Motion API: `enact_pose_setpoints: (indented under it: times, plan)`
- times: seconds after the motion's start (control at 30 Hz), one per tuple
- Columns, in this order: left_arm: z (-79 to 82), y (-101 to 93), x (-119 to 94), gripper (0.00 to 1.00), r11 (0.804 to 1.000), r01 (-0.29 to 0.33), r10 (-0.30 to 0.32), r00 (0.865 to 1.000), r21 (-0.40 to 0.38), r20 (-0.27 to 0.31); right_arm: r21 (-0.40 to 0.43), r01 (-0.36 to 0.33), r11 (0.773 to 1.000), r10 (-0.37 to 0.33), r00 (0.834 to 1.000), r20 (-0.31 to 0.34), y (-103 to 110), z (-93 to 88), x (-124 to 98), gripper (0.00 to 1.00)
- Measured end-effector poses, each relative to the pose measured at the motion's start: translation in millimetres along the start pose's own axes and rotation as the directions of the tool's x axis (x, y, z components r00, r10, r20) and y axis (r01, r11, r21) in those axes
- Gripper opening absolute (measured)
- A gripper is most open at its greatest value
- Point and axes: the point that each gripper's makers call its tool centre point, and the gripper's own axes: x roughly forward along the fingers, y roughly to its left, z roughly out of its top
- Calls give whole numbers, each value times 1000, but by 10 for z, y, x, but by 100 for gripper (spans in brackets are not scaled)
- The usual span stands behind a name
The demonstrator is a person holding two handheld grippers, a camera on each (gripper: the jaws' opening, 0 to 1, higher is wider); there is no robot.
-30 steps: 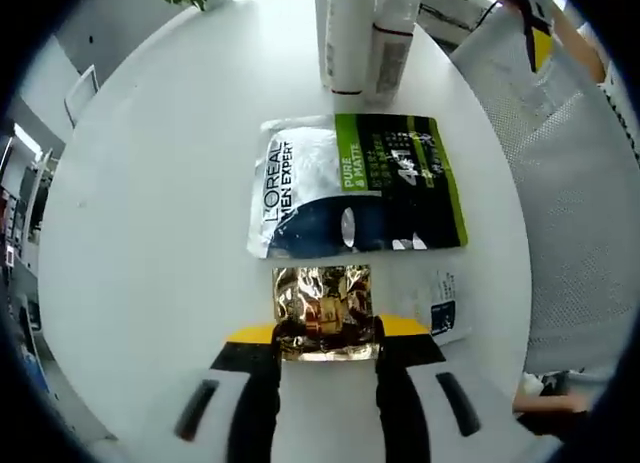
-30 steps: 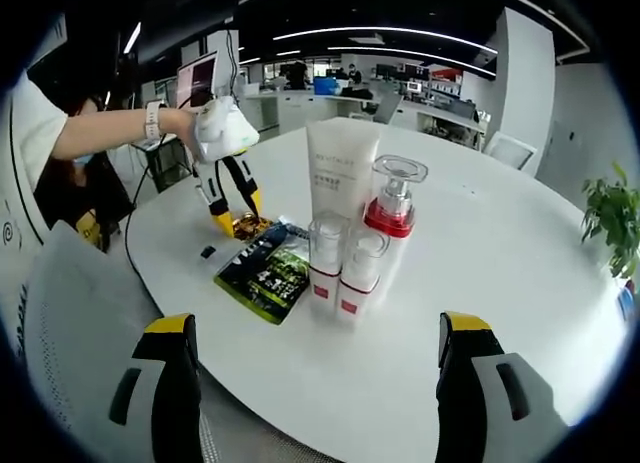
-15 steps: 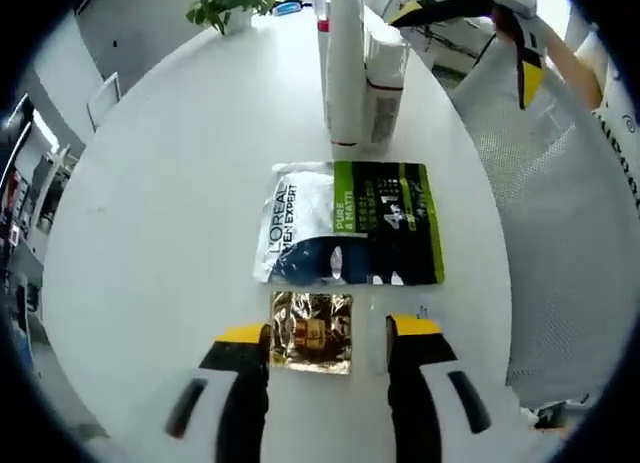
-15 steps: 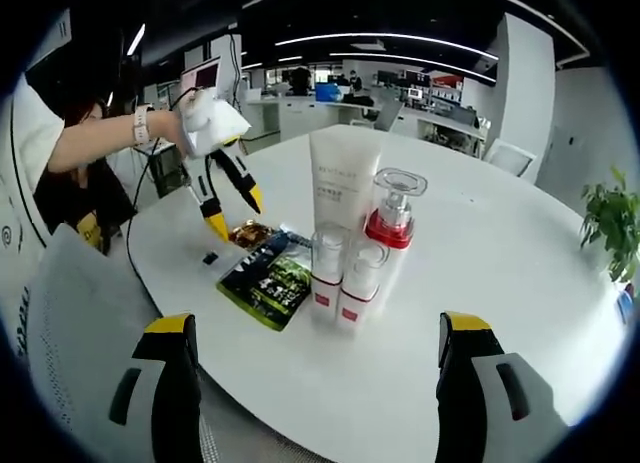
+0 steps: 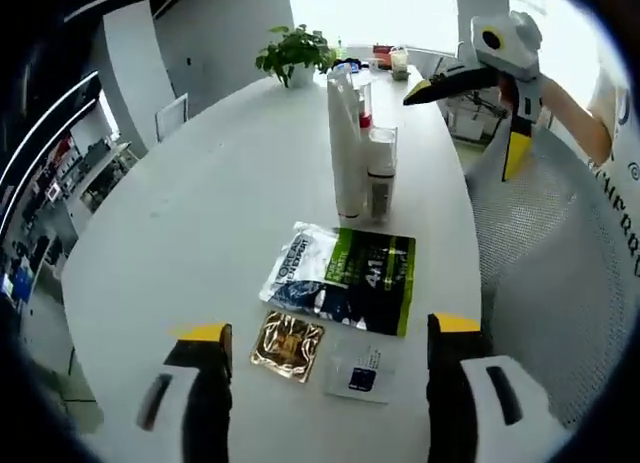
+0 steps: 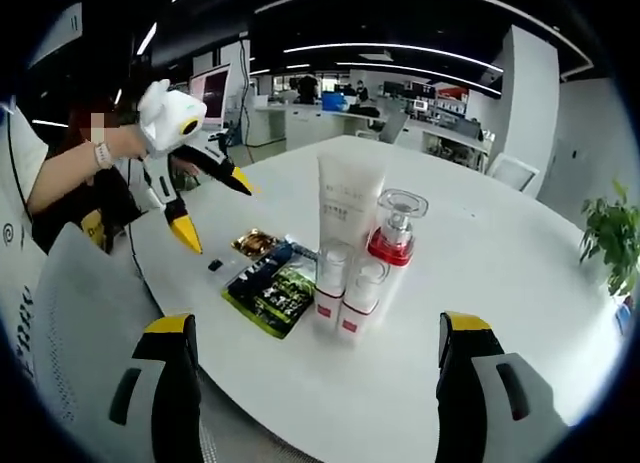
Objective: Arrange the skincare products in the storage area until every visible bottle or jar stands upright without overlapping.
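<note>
The tall white tube [image 6: 349, 205] stands upright near the middle of the round white table [image 6: 500, 313], and I take it as the landmark. Touching it on the plant-ward side stands one red-collared pump bottle [image 6: 391, 233]; just in front, towards the right gripper [image 6: 312, 383], stand two small clear-capped bottles [image 6: 342, 288]. All four are upright with no overlap, so the standing part looks done. On the other side of the tube lie three flat packets: one green-and-white sachet [image 5: 343, 279], one gold foil sachet [image 5: 288, 345] and one small white sachet [image 5: 362, 365]. Whether these need tidying I cannot judge. The left gripper [image 5: 322, 383] hangs above the foil, jaws wide apart and empty; the right gripper's jaws are likewise spread, holding nothing
</note>
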Motion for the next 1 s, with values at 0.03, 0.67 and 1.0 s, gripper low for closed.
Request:
enact_pose_setpoints:
  times: [0.03,0.67,1.0]
  plan:
    - [22,4,-31,83,1000,-19,19,1000,-13,15,0,-2,1000,2,1000,6,11,19,-7,100]
    - [224,-203,-473,99,956,-140,200,953,-256,226,-18,-47,999,48,999,12,11,43,-130,100]
    - [192,-195,-692,99,927,-208,294,920,-312,261,-22,-76,997,77,997,20,-22,76,-103,100]
